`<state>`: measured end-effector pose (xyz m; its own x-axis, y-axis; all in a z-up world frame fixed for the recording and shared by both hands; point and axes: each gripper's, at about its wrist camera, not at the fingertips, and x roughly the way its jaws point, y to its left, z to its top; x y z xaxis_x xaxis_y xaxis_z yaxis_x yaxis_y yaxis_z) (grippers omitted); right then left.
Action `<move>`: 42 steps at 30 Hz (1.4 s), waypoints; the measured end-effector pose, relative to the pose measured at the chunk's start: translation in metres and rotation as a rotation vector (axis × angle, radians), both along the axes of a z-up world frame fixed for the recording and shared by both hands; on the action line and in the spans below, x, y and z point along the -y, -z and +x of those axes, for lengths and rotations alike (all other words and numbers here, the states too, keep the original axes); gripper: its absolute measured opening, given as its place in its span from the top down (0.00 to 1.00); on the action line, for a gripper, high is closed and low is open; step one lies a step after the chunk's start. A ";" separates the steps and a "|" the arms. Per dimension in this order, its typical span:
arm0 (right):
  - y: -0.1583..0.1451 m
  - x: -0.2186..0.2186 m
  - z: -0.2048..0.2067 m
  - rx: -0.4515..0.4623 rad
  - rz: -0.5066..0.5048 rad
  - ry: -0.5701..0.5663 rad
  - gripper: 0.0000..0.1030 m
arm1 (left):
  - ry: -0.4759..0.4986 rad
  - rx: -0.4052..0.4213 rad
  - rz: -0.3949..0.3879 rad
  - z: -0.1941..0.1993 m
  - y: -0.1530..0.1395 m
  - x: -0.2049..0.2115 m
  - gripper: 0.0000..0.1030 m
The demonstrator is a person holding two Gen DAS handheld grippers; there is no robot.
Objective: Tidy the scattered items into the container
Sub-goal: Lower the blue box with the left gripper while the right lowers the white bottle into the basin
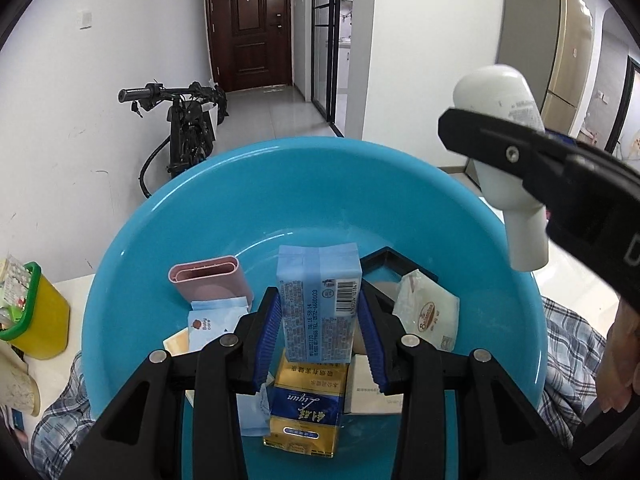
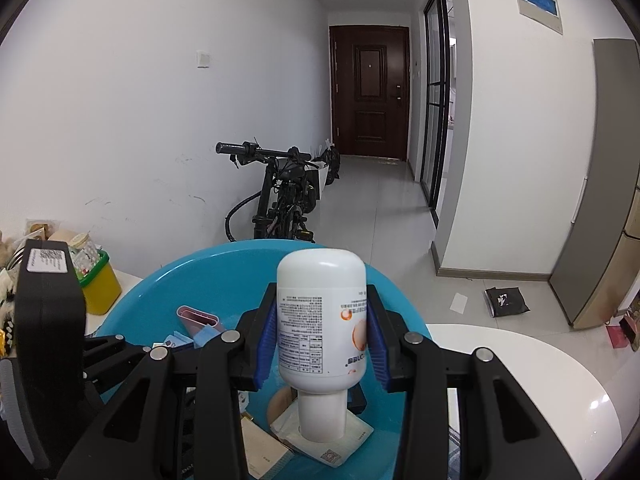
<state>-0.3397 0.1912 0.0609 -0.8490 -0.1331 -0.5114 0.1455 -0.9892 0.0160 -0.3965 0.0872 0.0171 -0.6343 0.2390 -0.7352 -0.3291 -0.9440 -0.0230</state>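
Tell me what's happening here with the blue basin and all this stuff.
A person with a gripper in each hand is tidying items into the basin. The left gripper is shut on a light blue packet over the basin, above a gold pack already inside. The right gripper is shut on a white bottle, cap down, over the basin. A pink case and sachets already lie in it.

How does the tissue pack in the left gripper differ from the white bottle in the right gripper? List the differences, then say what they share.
The tissue pack is a light blue, flat-sided block; the white bottle is round.
The tissue pack stands upright with its barcode sideways; the white bottle hangs cap down.
Shared: each is clamped between blue pads over the blue basin, by the left gripper and the right gripper.
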 end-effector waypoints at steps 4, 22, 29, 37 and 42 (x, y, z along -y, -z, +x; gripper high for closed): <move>0.002 0.002 -0.002 0.002 0.004 -0.003 0.63 | -0.022 -0.031 -0.006 0.004 -0.008 0.000 0.50; 0.039 0.032 -0.016 0.166 -0.124 -0.185 0.63 | -0.259 -0.165 0.115 -0.009 -0.061 0.097 0.28; 0.049 0.038 -0.013 0.181 -0.087 -0.182 0.63 | -0.227 -0.160 0.074 -0.009 -0.059 0.085 0.28; 0.055 0.040 -0.016 0.209 -0.071 -0.194 0.63 | -0.192 -0.149 0.049 -0.005 -0.054 0.069 0.28; 0.055 0.035 -0.018 0.225 -0.084 -0.169 0.33 | -0.198 -0.152 0.049 -0.006 -0.054 0.068 0.28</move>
